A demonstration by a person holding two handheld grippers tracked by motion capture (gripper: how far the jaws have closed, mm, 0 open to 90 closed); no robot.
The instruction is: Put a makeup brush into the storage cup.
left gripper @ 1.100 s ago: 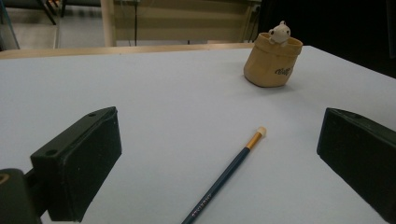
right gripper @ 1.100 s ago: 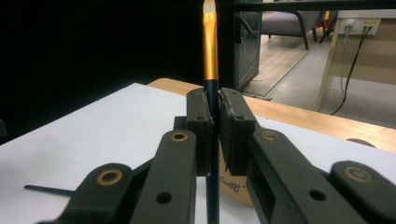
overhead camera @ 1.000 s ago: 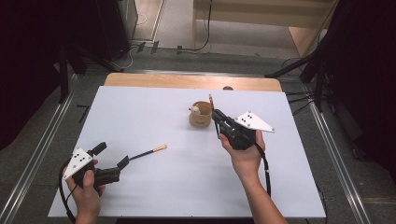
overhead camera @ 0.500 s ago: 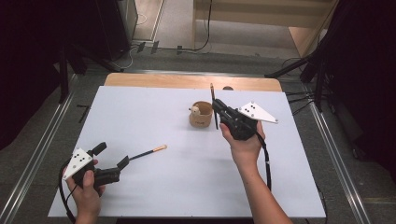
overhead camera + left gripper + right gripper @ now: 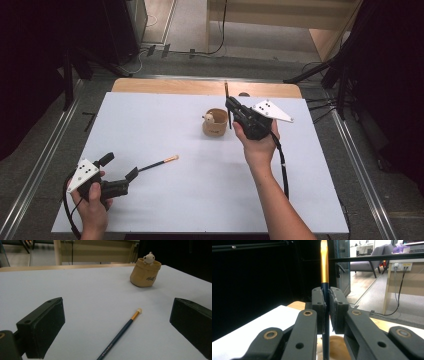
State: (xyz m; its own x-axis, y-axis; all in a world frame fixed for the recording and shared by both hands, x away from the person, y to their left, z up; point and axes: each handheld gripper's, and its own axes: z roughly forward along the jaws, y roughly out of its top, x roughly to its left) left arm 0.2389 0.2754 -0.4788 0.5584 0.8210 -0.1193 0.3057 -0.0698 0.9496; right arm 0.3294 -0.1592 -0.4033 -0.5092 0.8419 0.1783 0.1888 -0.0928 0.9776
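Right tool clamps a dark pencil upright, just right of the tan pouch; left tool gapes wide around another pencil lying on the table

Table layout: pouch near centre, two pencils, a gripper on each side.

On the table, the pouch sits just past centre, toward 12 o'clock. The right gripper stands at the pouch's 3 o'clock, holding a pencil upright beside it. A second pencil lies at the pouch's 8 o'clock, between the pouch and the left gripper.
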